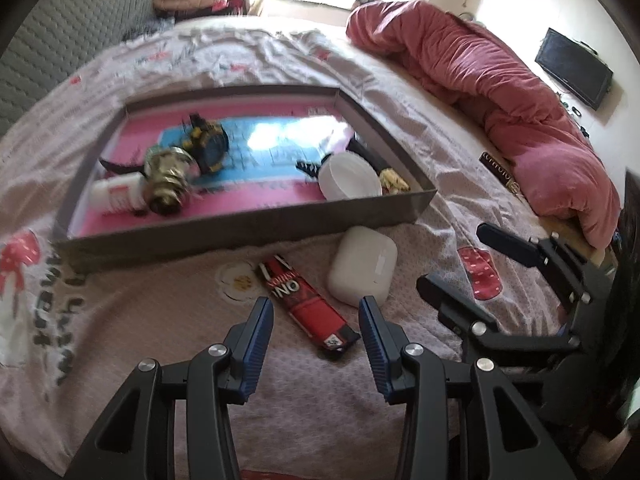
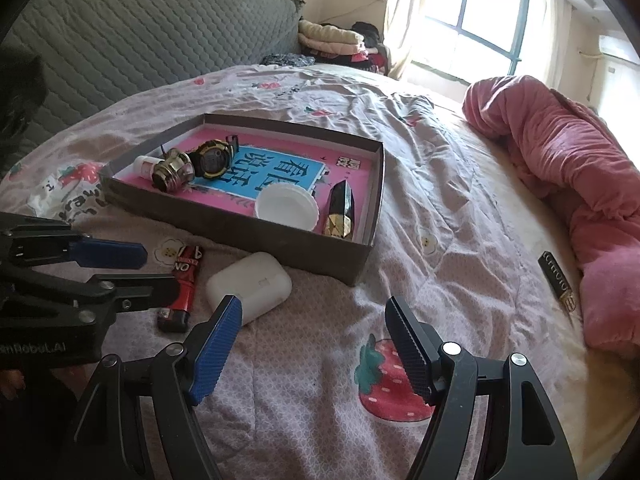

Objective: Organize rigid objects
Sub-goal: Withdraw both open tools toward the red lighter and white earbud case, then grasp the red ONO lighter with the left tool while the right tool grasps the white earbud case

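Both wrist views look down (steeply) over bed; share box.

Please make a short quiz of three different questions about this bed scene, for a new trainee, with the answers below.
1. True or false: the white earbud case lies inside the cardboard tray.
2. Which item lies on the bedsheet beside the earbud case? A) red lighter B) wristwatch C) white lid
3. Fill in: both the left gripper and the right gripper are ____, with nothing between the fingers.

Key:
1. False; it lies on the sheet, in front of the tray.
2. A
3. open
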Action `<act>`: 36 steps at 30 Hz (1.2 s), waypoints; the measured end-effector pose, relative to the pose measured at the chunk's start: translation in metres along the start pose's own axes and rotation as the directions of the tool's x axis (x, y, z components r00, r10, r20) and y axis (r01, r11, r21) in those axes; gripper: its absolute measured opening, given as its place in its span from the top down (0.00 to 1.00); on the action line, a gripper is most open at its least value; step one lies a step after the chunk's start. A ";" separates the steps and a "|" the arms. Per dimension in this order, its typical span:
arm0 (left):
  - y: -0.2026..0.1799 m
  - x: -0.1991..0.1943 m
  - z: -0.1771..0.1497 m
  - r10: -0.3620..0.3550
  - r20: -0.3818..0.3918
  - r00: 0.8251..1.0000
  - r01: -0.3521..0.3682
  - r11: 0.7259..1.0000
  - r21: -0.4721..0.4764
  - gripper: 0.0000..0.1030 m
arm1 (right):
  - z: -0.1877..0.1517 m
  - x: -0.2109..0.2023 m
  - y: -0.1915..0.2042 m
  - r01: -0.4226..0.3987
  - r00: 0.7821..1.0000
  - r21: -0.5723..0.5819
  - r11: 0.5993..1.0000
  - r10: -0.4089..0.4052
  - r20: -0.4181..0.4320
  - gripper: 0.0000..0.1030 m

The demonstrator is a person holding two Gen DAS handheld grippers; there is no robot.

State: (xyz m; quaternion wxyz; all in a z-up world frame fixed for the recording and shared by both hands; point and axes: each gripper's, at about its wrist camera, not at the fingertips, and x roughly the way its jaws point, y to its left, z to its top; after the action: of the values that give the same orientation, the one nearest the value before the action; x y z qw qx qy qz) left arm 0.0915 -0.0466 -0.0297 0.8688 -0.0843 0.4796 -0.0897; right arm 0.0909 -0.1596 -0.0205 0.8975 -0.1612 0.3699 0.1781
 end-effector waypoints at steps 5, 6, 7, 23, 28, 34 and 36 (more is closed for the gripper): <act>-0.005 0.013 0.000 0.004 -0.060 0.998 -0.006 1.000 -0.019 0.57 | 0.000 0.004 -0.002 -0.007 1.000 -0.009 1.000 0.006 -0.017 0.27; -0.005 0.016 0.000 0.019 -0.065 0.998 -0.020 1.000 -0.024 0.57 | 0.000 0.004 -0.002 -0.012 1.000 -0.011 1.000 0.012 -0.021 0.27; -0.003 0.018 0.001 0.029 -0.072 0.997 -0.031 0.999 -0.032 0.57 | 0.001 0.005 0.000 -0.022 0.999 -0.017 1.000 0.021 -0.025 0.27; 0.026 0.017 -0.002 0.104 -0.118 0.988 -0.112 0.992 -0.062 0.55 | 0.012 0.028 0.038 -0.072 0.997 -0.186 0.980 0.069 -0.022 0.27; 0.033 0.017 -0.003 0.073 -0.113 0.991 -0.081 0.994 -0.073 0.55 | 0.019 0.043 0.038 -0.103 0.994 -0.164 0.981 0.098 -0.037 0.25; 0.037 0.023 0.004 0.084 -0.094 0.992 -0.092 0.992 -0.090 0.55 | 0.021 0.061 0.044 -0.107 0.993 -0.191 0.976 0.097 -0.061 0.25; 0.039 0.026 0.007 0.086 -0.091 0.992 -0.094 0.991 -0.092 0.55 | 0.021 0.062 0.044 -0.110 0.993 -0.187 0.976 0.101 -0.059 0.24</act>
State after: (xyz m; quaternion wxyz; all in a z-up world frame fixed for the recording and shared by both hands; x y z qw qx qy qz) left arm 0.1142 -0.0146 -0.0565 0.8453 -0.1003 0.5239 -0.0309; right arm 0.1260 -0.0995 -0.0581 0.8578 -0.2306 0.3814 0.2559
